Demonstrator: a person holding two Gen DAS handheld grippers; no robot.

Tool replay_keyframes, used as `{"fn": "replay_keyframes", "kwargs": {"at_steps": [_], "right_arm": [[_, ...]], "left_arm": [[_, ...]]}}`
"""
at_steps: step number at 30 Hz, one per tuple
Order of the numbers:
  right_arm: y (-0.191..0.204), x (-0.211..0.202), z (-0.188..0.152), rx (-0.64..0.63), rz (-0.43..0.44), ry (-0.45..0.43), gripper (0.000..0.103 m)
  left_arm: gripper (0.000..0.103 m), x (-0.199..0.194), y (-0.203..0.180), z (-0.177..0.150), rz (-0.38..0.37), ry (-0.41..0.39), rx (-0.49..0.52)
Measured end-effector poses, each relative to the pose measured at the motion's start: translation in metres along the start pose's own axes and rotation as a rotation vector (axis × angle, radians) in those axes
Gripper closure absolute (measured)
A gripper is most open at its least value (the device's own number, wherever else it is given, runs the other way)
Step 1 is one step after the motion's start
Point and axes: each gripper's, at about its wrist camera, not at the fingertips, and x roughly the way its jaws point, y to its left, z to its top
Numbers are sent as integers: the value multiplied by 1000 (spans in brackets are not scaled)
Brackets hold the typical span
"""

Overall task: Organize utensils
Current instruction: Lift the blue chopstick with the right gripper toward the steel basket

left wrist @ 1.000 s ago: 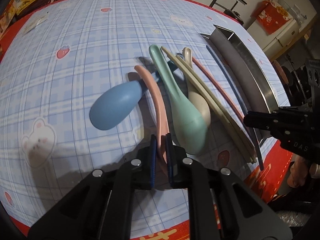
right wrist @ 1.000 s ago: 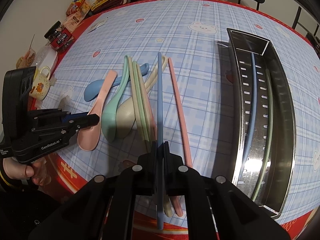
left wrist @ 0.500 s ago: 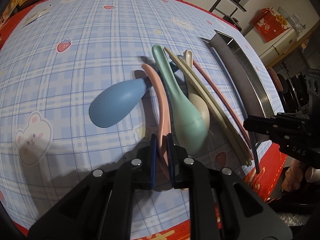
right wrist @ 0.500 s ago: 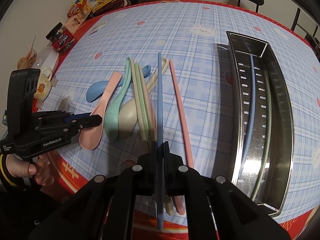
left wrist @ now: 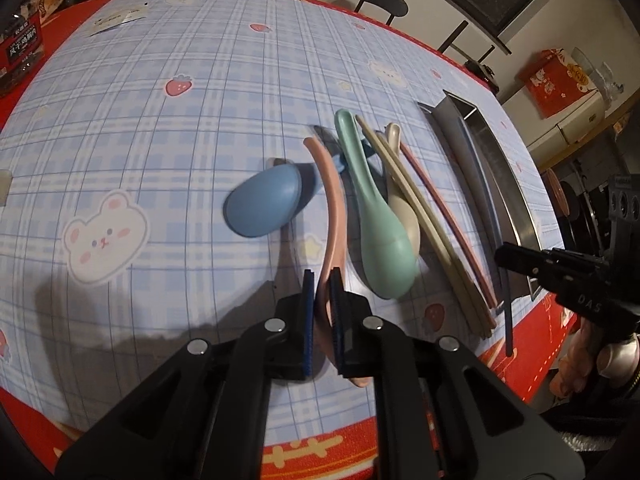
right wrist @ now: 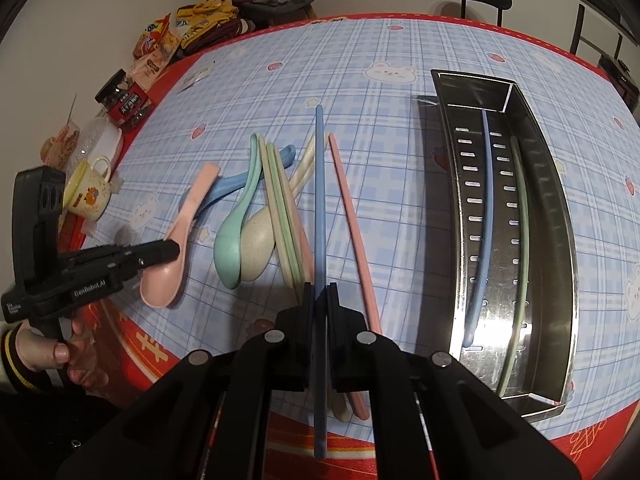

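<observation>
My left gripper (left wrist: 321, 280) is shut on the pink spoon (left wrist: 335, 208) near its bowl and holds it above the table; the same spoon shows in the right wrist view (right wrist: 176, 248). My right gripper (right wrist: 319, 292) is shut on a blue chopstick (right wrist: 319, 200) that points away from me. A blue spoon (left wrist: 264, 206), a green spoon (left wrist: 380, 240), a beige spoon (left wrist: 404, 212), beige and green chopsticks (right wrist: 282, 216) and a pink chopstick (right wrist: 354, 224) lie on the tablecloth. The steel tray (right wrist: 560, 216) holds a blue chopstick (right wrist: 482, 216) and a green one (right wrist: 522, 240).
Snack bags (right wrist: 188, 36), a dark jar (right wrist: 124, 100) and a yellow cup (right wrist: 90, 190) stand at the table's left edge. A black chair (left wrist: 382, 0) stands beyond the far edge. The red table border (left wrist: 320, 452) is close in front.
My left gripper has risen with the pink spoon, whose handle now stands clear above the blue spoon. My right gripper has lifted the blue chopstick slightly.
</observation>
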Motion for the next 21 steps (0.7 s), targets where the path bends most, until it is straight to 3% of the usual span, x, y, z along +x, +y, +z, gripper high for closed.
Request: {"fn": "replay_keyframes", "kwargs": {"at_steps": [11,21], "right_arm": [[-29,-28,-4,61,28,-87,96],[-100,-57,8,159,17,-156,96]], "left_arm": [[92,-35,-8,10,12,-45,-35],[92,-30,-84,46,-43,-83,2]]}}
